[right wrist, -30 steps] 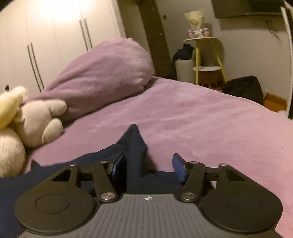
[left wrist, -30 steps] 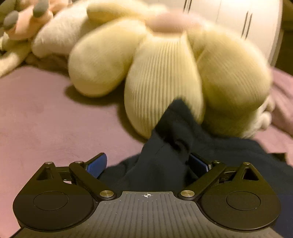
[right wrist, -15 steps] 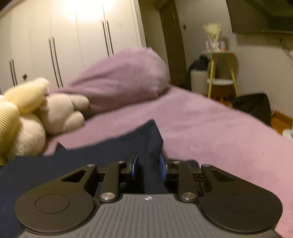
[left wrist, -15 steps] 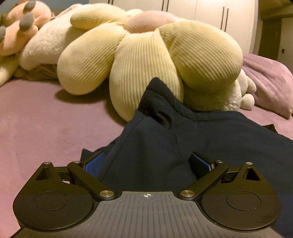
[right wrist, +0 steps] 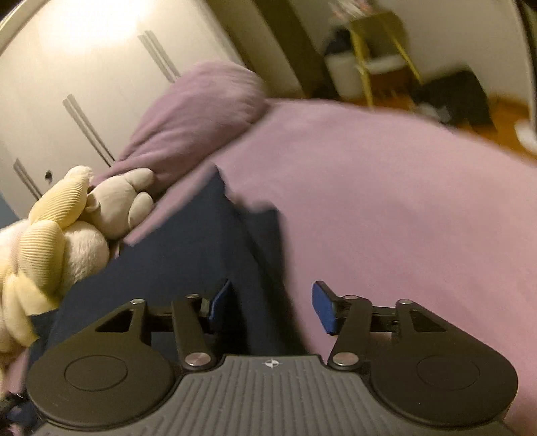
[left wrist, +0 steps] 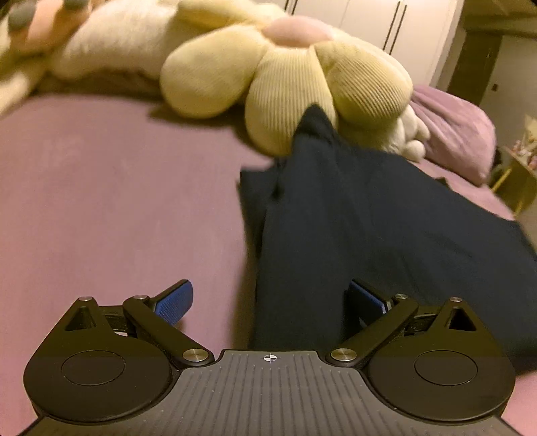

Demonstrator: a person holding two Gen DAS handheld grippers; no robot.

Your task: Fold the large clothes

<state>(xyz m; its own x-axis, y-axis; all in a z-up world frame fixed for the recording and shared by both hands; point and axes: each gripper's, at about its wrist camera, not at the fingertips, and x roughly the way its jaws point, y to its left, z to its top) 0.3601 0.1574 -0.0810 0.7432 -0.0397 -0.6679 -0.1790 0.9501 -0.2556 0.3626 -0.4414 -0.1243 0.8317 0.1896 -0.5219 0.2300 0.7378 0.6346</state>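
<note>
In the left wrist view, our left gripper (left wrist: 270, 303) has its jaws spread wide, and a raised ridge of the dark navy garment (left wrist: 352, 214) runs between them without being pinched; the blue pad on the one side is bare over the purple bedspread (left wrist: 100, 187). The garment lies on the bedspread and its far point reaches up against the yellow flower-shaped cushion (left wrist: 288, 80), which we take as our landmark. Beyond the cushion, to its right, a purple pillow (left wrist: 453, 130) lies in front of the white wardrobe (left wrist: 386, 23). In the right wrist view, our right gripper (right wrist: 272, 307) is also spread apart, with a strip of the same garment (right wrist: 208, 241) passing between its jaws, near the left pad and apart from the right one. Here the flower cushion (right wrist: 50, 234) is at the left edge, with a pale plush toy (right wrist: 120, 204) just beside it. We judge that the folding is at an early or middle stage: one layer seems laid over another, but the cloth is uneven, and no neat compact packet is visible. Further folds and smoothing are left to do.
</note>
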